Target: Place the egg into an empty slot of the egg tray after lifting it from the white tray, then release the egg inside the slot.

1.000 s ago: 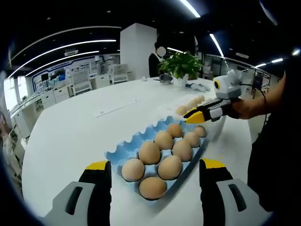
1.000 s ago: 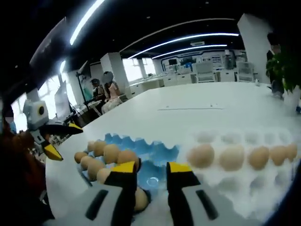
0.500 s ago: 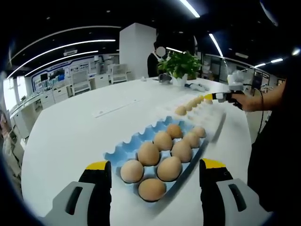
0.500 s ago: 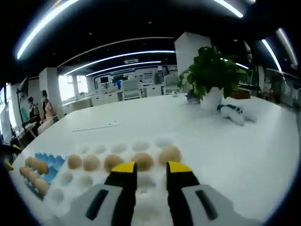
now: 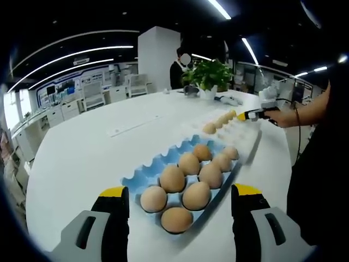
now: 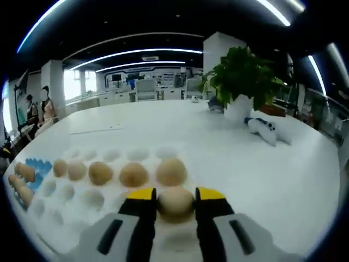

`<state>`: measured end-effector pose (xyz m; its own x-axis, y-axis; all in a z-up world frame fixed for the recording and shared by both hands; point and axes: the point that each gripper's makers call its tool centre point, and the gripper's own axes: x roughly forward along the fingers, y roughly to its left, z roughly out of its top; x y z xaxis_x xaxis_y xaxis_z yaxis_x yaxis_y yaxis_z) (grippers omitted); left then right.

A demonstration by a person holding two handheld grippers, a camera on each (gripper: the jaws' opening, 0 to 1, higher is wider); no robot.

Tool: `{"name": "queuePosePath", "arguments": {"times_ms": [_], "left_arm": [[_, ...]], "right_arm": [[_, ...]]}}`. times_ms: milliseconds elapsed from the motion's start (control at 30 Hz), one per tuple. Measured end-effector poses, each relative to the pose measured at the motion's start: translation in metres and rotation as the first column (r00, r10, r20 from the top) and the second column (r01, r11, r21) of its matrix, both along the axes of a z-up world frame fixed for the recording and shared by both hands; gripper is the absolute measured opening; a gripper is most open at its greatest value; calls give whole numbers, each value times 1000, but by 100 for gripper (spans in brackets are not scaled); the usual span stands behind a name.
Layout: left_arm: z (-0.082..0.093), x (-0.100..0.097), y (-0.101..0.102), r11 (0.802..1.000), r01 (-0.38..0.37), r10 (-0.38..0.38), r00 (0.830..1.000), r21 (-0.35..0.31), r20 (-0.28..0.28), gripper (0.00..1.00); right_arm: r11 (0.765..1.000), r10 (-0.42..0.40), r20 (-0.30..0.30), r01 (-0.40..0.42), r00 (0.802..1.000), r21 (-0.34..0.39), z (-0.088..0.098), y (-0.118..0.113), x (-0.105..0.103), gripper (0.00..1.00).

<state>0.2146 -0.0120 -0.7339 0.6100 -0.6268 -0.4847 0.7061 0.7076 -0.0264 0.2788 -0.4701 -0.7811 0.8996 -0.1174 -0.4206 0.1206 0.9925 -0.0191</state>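
Note:
The blue egg tray (image 5: pixel 143 173) lies just ahead of my left gripper (image 5: pixel 180 192), which stands open and wide apart over the tray's near end; several brown eggs (image 5: pixel 173 177) fill its slots. Beyond it sits the white tray (image 5: pixel 246 143) with a row of eggs (image 5: pixel 210 127). My right gripper (image 5: pixel 240 115) reaches over that tray's far end. In the right gripper view, my right gripper (image 6: pixel 175 193) has its jaws touching both sides of one egg (image 6: pixel 174 203), which rests in the white tray (image 6: pixel 109 218). A row of eggs (image 6: pixel 133 174) lies behind it. The blue tray (image 6: pixel 34 165) shows at the left.
A potted plant (image 6: pixel 242 76) and a small white object (image 6: pixel 263 131) stand on the white round table (image 5: pixel 82 147) past the white tray. A strip of paper (image 5: pixel 133 124) lies mid-table. People stand in the background, and a person's arm (image 5: pixel 305 112) holds the right gripper.
The right gripper swung from above the blue tray to the white tray and dropped onto one egg, which is now between its jaws. The left gripper stayed still and open.

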Motion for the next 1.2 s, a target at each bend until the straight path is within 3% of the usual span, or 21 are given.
{"name": "queuePosePath", "arguments": {"times_ms": [233,500,667,733,900,1033,1200], "left_arm": [[0,0,-1,1000,-4,4,1000,-19,-13,77],[-1,1,1,1000,-13,12,1000,-24,-18,77],[-2,0,0,1000,-11,11,1000,-20,-19,77],[-3,0,1,1000,-12,12,1000,-16,-21,77],[-3,0,3,1000,-18,18,1000,-9,-21,77],[-2,-1,3,1000,-21,21,1000,-10,-22,77],[-3,-1,3,1000,-20,19,1000,-5,-25,77]], "right_arm": [[1000,-17,-7,17,1000,15,2,-5,-1,27],[997,13,69,-18,998,74,28,6,-1,27],[987,86,91,-97,992,125,47,44,-4,27],[974,129,119,-148,985,172,52,67,-3,27],[949,224,148,-250,963,191,68,119,-3,27],[919,298,156,-327,942,220,68,156,-1,27],[898,354,152,-381,923,220,64,183,1,27]]}}
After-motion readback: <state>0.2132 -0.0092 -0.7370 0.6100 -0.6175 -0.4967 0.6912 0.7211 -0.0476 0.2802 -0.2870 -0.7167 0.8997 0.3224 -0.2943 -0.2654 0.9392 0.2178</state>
